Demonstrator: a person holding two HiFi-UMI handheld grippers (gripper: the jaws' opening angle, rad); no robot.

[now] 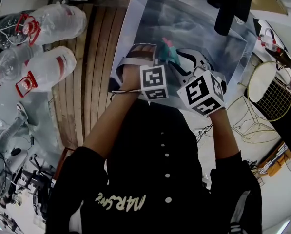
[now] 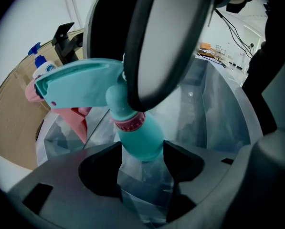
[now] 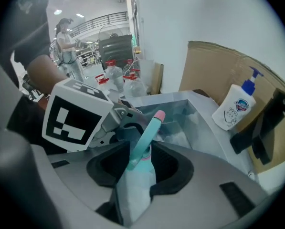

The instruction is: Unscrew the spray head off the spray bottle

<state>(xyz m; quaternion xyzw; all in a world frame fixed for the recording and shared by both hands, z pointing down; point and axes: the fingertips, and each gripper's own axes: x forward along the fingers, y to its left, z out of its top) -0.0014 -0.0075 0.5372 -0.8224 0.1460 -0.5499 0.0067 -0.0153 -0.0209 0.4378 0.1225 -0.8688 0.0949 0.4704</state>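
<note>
A spray bottle (image 2: 142, 140) with a teal shoulder, a pink collar (image 2: 130, 122) and a teal spray head (image 2: 78, 82) stands between both grippers over a grey-covered table (image 1: 150, 23). My left gripper (image 2: 141, 163) is shut on the bottle's shoulder just below the collar. My right gripper (image 3: 140, 168) is shut on the spray head (image 3: 147, 135), whose pink nozzle tip (image 3: 159, 114) points away and up. In the head view the two marker cubes (image 1: 154, 82) (image 1: 202, 92) sit side by side, and only a bit of the teal head (image 1: 168, 51) shows above them.
A pink spray bottle (image 2: 78, 120) stands behind the teal one. A white pump bottle (image 3: 233, 108) and a black object (image 3: 259, 132) stand against cardboard (image 3: 214, 66) at the table's far side. Large water jugs (image 1: 48, 67) lie at left, a wire stand (image 1: 269, 96) at right.
</note>
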